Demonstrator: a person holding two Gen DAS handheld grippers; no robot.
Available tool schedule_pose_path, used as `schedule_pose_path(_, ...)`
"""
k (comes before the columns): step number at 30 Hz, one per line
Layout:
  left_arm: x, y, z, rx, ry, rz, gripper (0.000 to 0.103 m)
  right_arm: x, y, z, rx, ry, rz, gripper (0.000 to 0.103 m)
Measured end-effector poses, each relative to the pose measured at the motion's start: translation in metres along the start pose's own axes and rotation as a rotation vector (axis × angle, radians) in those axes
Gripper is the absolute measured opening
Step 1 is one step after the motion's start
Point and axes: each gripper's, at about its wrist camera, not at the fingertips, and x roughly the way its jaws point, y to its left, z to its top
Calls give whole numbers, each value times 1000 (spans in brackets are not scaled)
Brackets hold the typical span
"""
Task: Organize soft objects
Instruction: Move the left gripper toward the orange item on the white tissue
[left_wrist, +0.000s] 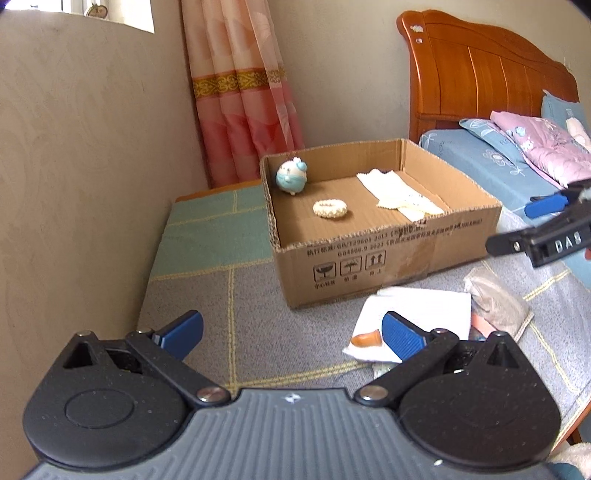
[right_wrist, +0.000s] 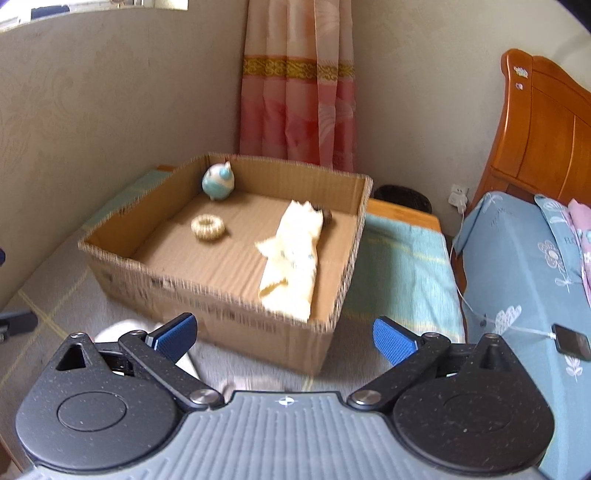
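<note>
Both grippers, left (left_wrist: 291, 334) and right (right_wrist: 284, 334), spread wide, empty. Cardboard box (left_wrist: 388, 254) holds round plush toy (left_wrist: 291, 176) far left, cream ring (left_wrist: 330, 209) mid, pale cloth (right_wrist: 291, 258) right. White cloth (left_wrist: 413, 314) lies near box.

Centre frame, a brown cardboard box (left_wrist: 369, 254) printed with black symbols holds a pale-blue-and-white plush toy (left_wrist: 291, 176), a cream ring (left_wrist: 330, 209) and a cream cloth (left_wrist: 399, 199). Upper centre, a pink floral curtain (left_wrist: 240, 92) with a gold band.
</note>
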Motion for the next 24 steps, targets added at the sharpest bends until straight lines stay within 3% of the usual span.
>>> schedule_pose_path(9, 16, -10, -4, 8, 52, -43, 102, 8, 4, -46, 44, 70, 43, 103)
schedule_pose_path(16, 25, -13, -3, -22, 60, -91, 99, 17, 9, -60, 15, 95, -1, 103)
schedule_pose_path(19, 28, -12, -3, -37, 60, -125, 86, 20, 10, -63, 2, 101, -4, 103)
schedule_pose_path(21, 31, -12, -2, -46, 65, -143, 72, 22, 10, -64, 0, 104, -2, 103)
schedule_pose_path(24, 36, -10, -2, -71, 76, -174, 63, 22, 9, -64, 4, 106, 7, 103)
